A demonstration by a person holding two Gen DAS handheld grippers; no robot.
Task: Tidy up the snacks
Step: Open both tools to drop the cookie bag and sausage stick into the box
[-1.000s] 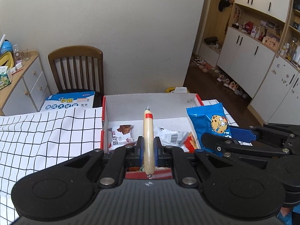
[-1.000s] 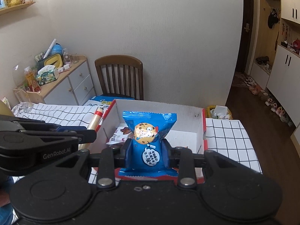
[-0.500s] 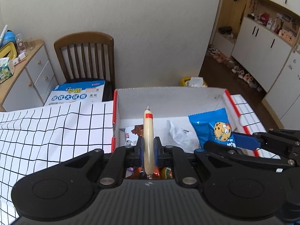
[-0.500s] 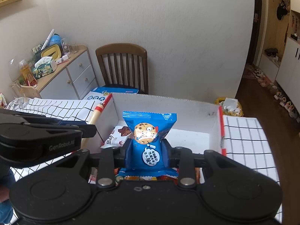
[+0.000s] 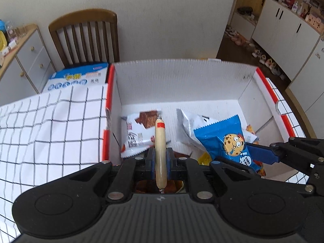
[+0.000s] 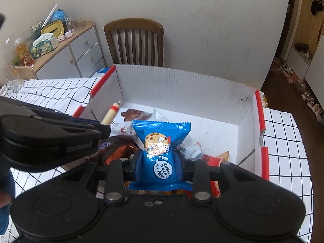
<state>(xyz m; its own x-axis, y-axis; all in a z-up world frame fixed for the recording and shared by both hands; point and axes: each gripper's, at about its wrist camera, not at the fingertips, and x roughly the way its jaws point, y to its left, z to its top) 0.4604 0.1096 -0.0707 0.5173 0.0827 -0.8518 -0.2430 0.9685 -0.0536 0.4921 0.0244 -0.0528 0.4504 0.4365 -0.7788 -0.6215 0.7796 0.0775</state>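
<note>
— Blue cookie packet (image 6: 159,158) — why upright?
— Right hand-held gripper (image 6: 159,167) clamps its middle over the white box (image 6: 182,85); left hand-held gripper (image 5: 160,158) pinches a sausage stick (image 5: 160,145) there too — likely for dropping in.

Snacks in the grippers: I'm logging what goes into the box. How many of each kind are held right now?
Sausage stick: 1
Blue cookie packet: 1
Total: 2
</note>
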